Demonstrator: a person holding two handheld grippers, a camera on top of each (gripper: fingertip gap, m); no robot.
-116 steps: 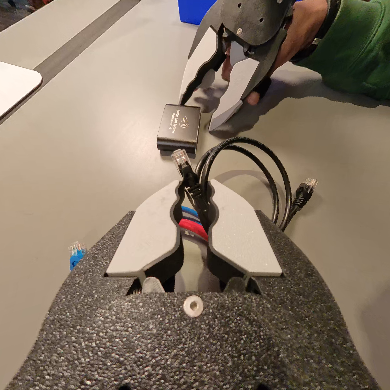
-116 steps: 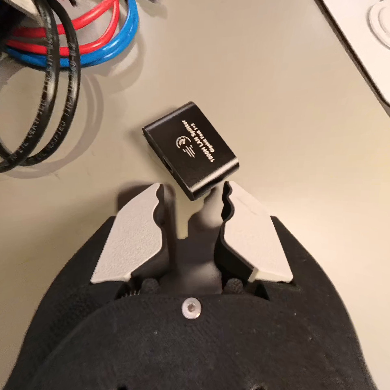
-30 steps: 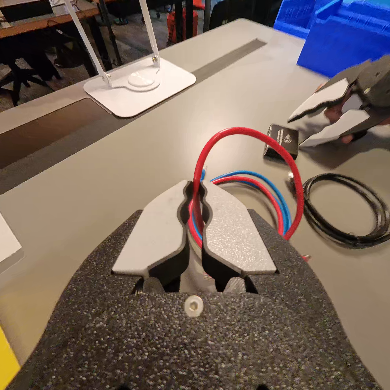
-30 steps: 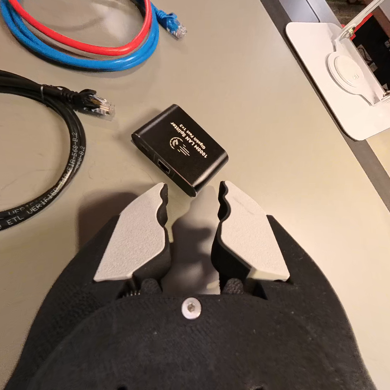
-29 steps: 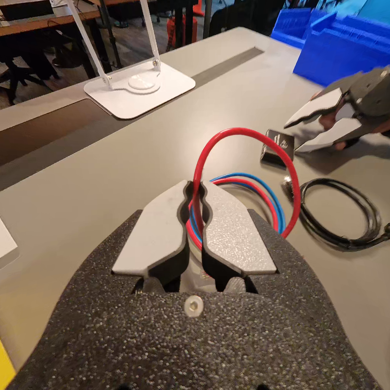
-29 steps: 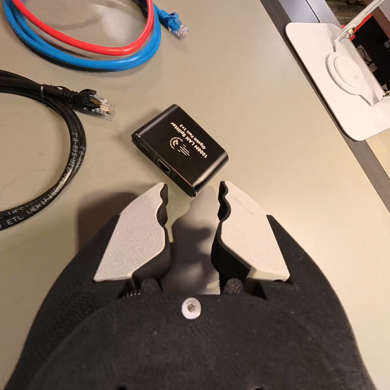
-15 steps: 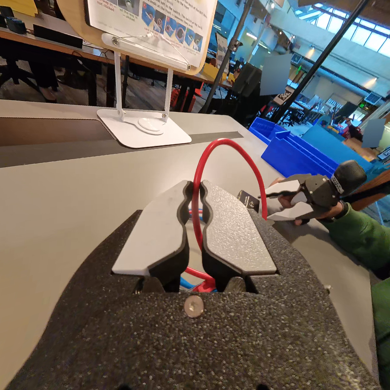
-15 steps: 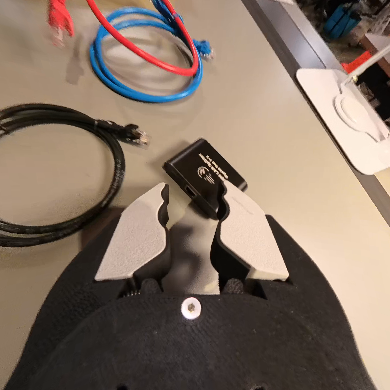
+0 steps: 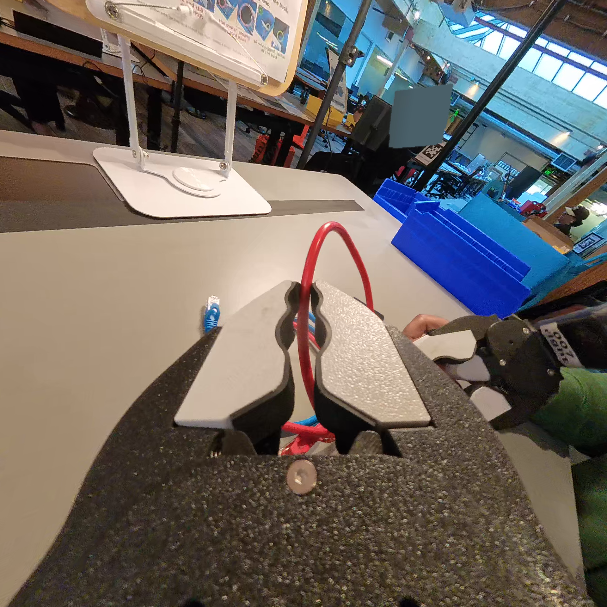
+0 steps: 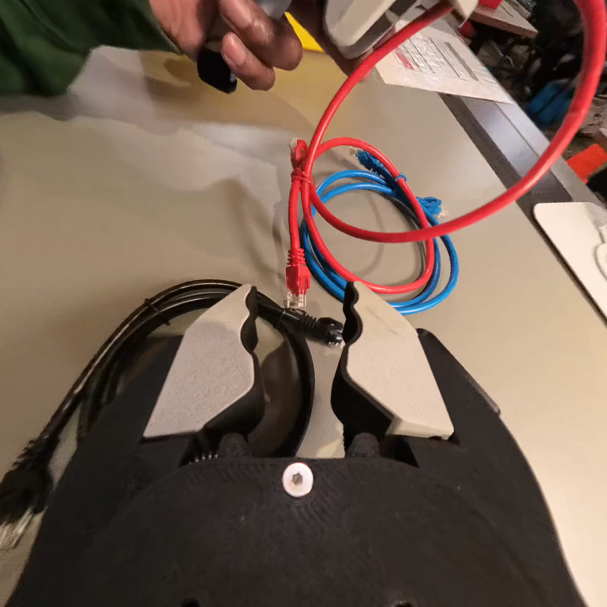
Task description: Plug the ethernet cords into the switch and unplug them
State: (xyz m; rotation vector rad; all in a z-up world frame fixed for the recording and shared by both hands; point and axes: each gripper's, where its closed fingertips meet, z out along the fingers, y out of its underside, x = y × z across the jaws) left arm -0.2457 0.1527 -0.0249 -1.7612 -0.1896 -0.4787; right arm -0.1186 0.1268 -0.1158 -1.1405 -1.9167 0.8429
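Note:
My left gripper (image 9: 302,289) is shut on the red ethernet cord (image 9: 331,228), held up off the grey table so that it arches in a loop above the fingertips. In the right wrist view the red cord (image 10: 492,210) hangs from the left gripper (image 10: 394,23), and its red plug (image 10: 297,279) dangles just ahead of my right gripper (image 10: 299,295). That gripper is open and empty. The black cord's plug (image 10: 323,328) lies on the table between its fingers. The blue cord (image 10: 443,262) lies coiled beyond. The switch is hidden in both views, apart perhaps from a dark corner.
A white sign stand base (image 9: 184,187) stands at the far side of the table, and blue bins (image 9: 460,256) at the far right. A loose blue plug (image 9: 210,313) lies left of my left fingers. A printed sheet (image 10: 437,62) lies near the table edge.
My right gripper has swung away from the black switch to above the black cord, by the dangling red plug. My left gripper still holds the raised red cord and now sits closer to the right gripper.

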